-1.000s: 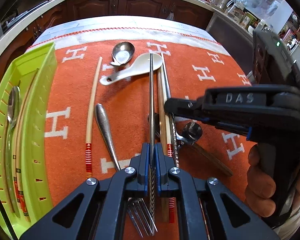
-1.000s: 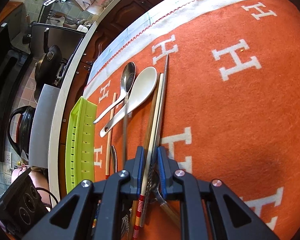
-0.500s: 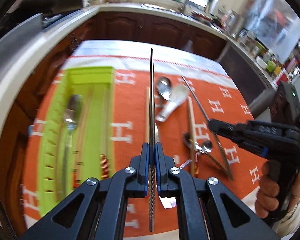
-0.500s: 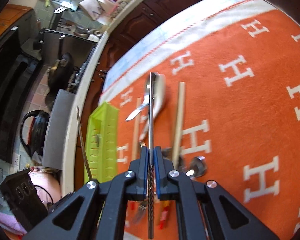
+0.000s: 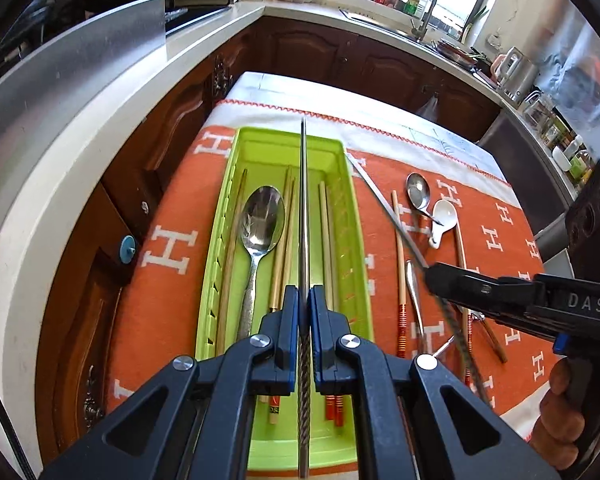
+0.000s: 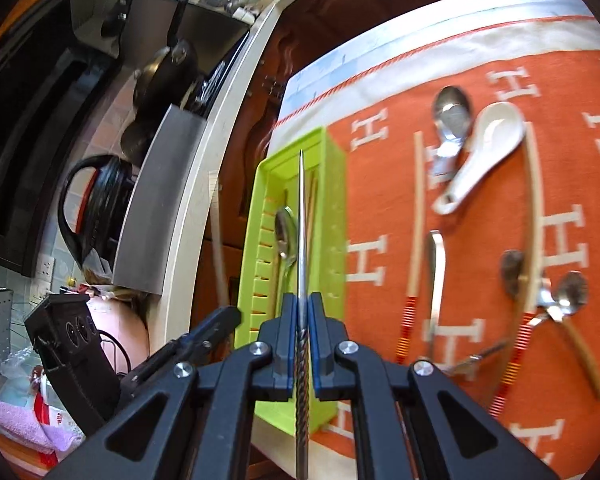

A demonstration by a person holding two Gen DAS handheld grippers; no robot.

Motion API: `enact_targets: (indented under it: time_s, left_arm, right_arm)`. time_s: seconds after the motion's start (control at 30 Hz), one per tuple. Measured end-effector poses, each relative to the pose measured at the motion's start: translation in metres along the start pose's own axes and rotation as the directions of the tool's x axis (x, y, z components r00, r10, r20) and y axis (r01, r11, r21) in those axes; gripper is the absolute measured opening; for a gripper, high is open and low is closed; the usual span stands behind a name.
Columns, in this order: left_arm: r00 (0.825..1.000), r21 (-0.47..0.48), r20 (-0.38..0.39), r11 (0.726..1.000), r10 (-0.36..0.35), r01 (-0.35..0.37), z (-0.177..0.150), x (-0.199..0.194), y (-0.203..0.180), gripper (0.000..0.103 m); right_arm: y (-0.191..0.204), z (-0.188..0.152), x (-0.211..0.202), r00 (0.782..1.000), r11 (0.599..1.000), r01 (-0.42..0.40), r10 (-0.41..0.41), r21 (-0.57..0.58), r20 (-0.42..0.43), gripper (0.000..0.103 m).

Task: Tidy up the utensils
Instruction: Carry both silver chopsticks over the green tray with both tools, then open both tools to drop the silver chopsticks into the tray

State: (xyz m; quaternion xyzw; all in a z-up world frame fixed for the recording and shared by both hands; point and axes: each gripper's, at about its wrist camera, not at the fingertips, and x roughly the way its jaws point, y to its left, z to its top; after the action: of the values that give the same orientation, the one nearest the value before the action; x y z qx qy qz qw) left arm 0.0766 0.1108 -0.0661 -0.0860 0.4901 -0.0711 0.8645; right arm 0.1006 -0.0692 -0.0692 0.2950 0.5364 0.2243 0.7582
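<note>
1. Left gripper (image 5: pixel 304 308) is clamped tight on a metal chopstick (image 5: pixel 303 208), held over the green tray (image 5: pixel 350 184).
2. Right gripper (image 6: pixel 302 312) pinches a second metal chopstick (image 6: pixel 301 216), also above the tray.
3. Spoons and chopsticks lie on the orange cloth (image 5: pixel 172 280).

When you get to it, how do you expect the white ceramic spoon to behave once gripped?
The white spoon looks glazed, so it is probably slippery between pads. It seems thick and likely heavy for its size, and breakable if dropped. Its handle overlaps the metal spoon, which may shift.
</note>
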Motion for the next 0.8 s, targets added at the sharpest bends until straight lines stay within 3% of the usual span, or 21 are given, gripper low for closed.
enact_targets:
  time_s: [0.17, 0.3, 0.8]
  left_arm:
    - [1.000, -0.011, -0.018, 1.000, -0.009, 0.009, 0.001, 0.019, 0.004, 0.005]
    - [1.000, -0.021, -0.024, 1.000, -0.003, 0.002, 0.003, 0.027, 0.005, 0.029]
    - [0.997, -0.041, -0.003, 0.996, 0.078, -0.079, -0.004, 0.016, 0.010, 0.040]
  right_arm:
    - [0.011, 0.004, 0.028, 0.998, 0.999, 0.051, -0.052, -0.012, -0.026, 0.006]
    - [0.017, 0.004, 0.048, 0.992, 0.995, 0.097, -0.099, -0.033, -0.083, 0.009]
    - [0.017, -0.013, 0.026, 0.984, 0.970, 0.175, -0.178, -0.172, -0.004, 0.009]
